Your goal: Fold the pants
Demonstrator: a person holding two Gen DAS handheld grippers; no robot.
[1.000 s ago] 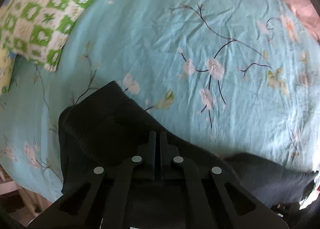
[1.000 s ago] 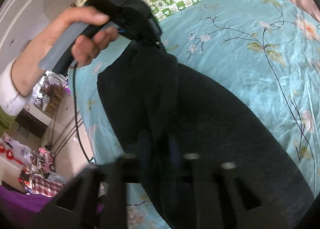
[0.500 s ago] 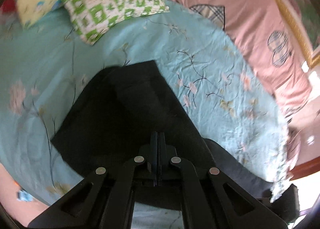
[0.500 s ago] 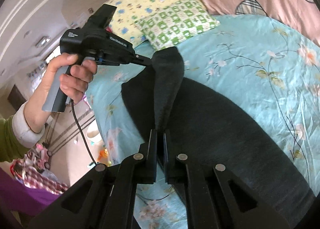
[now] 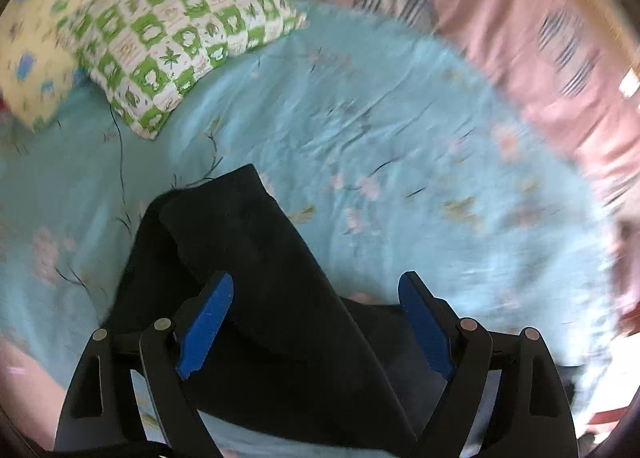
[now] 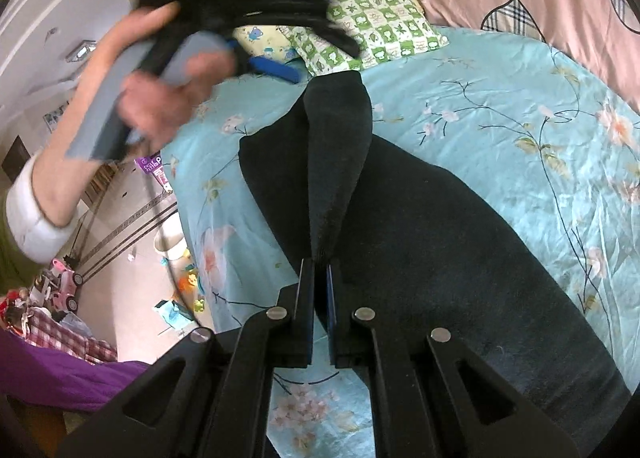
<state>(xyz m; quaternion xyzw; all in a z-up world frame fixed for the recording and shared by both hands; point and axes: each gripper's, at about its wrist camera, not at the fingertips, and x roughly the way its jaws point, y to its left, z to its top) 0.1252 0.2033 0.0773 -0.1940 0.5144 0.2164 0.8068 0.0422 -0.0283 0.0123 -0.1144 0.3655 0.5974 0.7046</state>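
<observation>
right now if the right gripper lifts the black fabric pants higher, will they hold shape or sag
Likely sag: the black fabric pants drape limply from the shut right gripper. Probably light, since one pinched fold holds up. The edge freed by the opening left gripper already lies flat.

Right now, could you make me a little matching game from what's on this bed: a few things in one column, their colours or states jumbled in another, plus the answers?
Things:
1. pants
2. bedsheet
3. checked pillow
4. left hand-held gripper

Colours or states:
A. green and white squares
B. jaws opening, gripping nothing
C. light blue with blossom branches
D. black, one edge pinched by the right hand-held gripper

Pairs: 1-D, 2-C, 3-A, 4-B
</observation>
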